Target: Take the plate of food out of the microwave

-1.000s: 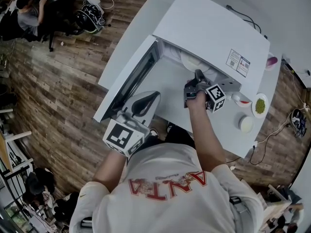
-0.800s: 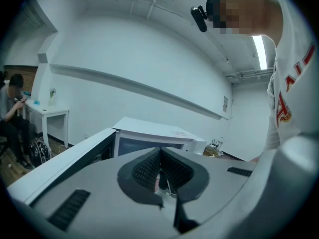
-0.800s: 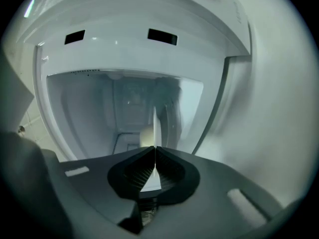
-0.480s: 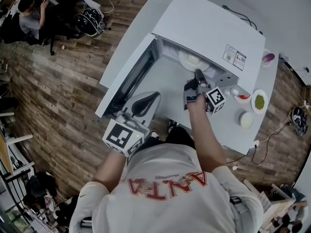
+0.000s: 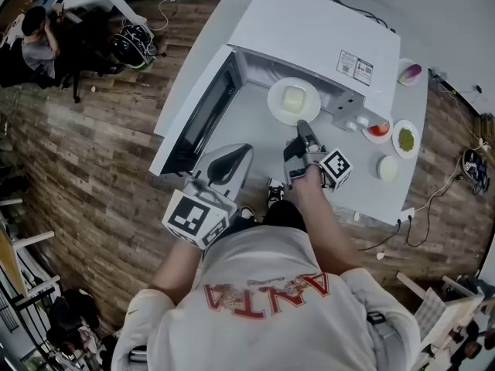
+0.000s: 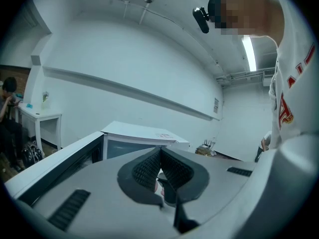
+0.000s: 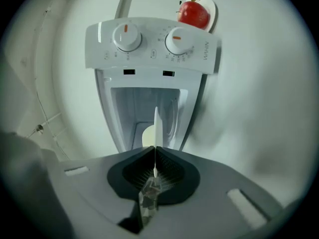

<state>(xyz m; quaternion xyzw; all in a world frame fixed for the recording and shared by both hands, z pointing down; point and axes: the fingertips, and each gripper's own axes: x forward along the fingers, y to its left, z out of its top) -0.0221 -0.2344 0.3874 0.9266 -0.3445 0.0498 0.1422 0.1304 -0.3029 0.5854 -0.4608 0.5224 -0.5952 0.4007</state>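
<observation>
A white plate [image 5: 275, 105] with a pale block of food [image 5: 292, 98] hangs just in front of the open white microwave [image 5: 317, 33]. My right gripper [image 5: 303, 127] is shut on the plate's near rim. In the right gripper view the plate [image 7: 156, 126] shows edge-on between the pads, with the empty cavity [image 7: 134, 106] behind it. My left gripper [image 5: 240, 151] hovers lower left, beside the open door [image 5: 199, 118]. Its pads meet at the tip [image 6: 160, 152] with nothing between them.
The microwave door swings out to the left over the white table [image 5: 249, 126]. Small dishes stand right of the microwave: red food [image 5: 377, 130], green food [image 5: 405, 139], a white bowl [image 5: 387, 168], a purple item [image 5: 410, 73]. A person [image 5: 35, 33] sits far left.
My right gripper has drawn back and up with the plate, which has come out of the microwave cavity. The left gripper has shifted a little.
</observation>
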